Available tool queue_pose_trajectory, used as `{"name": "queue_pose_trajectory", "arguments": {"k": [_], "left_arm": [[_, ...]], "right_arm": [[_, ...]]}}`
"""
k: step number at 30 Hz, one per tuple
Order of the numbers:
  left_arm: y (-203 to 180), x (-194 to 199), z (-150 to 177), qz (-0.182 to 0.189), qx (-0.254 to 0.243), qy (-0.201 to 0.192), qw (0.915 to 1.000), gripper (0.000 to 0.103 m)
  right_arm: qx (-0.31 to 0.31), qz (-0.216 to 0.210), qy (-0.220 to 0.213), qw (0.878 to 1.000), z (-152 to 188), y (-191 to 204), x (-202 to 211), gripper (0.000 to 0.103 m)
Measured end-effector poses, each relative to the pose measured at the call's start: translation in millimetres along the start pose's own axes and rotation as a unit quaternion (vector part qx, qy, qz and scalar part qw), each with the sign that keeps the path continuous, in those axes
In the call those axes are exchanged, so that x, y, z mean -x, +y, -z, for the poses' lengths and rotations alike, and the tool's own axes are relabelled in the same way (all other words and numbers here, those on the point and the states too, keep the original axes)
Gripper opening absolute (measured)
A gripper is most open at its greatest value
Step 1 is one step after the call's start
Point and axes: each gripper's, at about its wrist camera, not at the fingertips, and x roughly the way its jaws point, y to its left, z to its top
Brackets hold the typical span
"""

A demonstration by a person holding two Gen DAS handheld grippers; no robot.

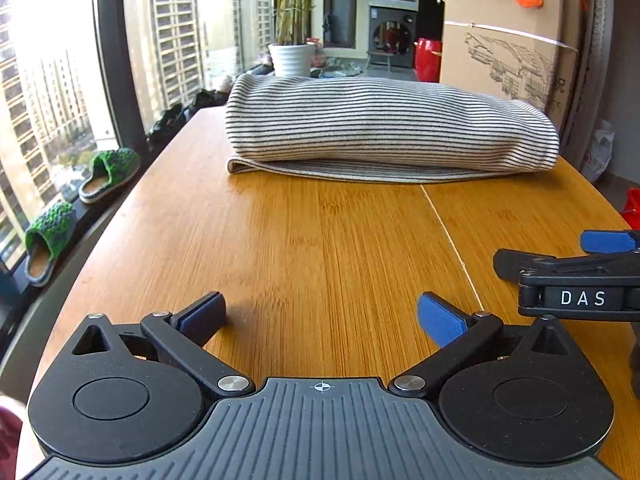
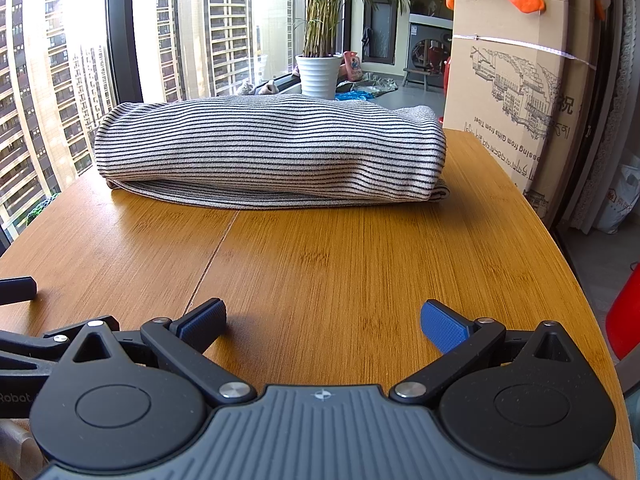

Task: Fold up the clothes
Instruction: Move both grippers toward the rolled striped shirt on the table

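A grey garment with thin black stripes [image 1: 384, 128] lies folded in a thick bundle at the far end of the wooden table [image 1: 320, 248]. It also shows in the right wrist view [image 2: 272, 148]. My left gripper [image 1: 322, 316] is open and empty, low over the table's near part, well short of the garment. My right gripper [image 2: 324, 320] is open and empty too, beside the left one. The right gripper shows at the right edge of the left wrist view [image 1: 576, 260]. A left fingertip [image 2: 16, 290] shows at the left edge of the right wrist view.
A tall cardboard box [image 2: 516, 92] stands against the table's far right side. A potted plant [image 2: 318, 72] stands on the floor behind the table. A large window [image 1: 52, 80] runs along the left, with green slippers [image 1: 108, 176] on its sill.
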Motion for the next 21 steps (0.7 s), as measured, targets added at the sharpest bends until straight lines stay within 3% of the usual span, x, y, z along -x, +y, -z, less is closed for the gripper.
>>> {"name": "queue_pose_trajectory", "arguments": {"k": [12, 21], "left_arm": [[-4.3, -4.4, -4.3, 0.002, 0.006, 0.003, 1.0, 0.103], [-0.9, -10.0, -10.9, 0.025, -0.013, 0.008, 0.9996, 0.103]], "right_arm": [[0.005, -0.006, 0.045, 0.999, -11.1, -23.6, -9.5, 0.103], [0.046, -0.06, 0.061, 0.995, -23.4, -35.0, -22.4, 0.103]]}}
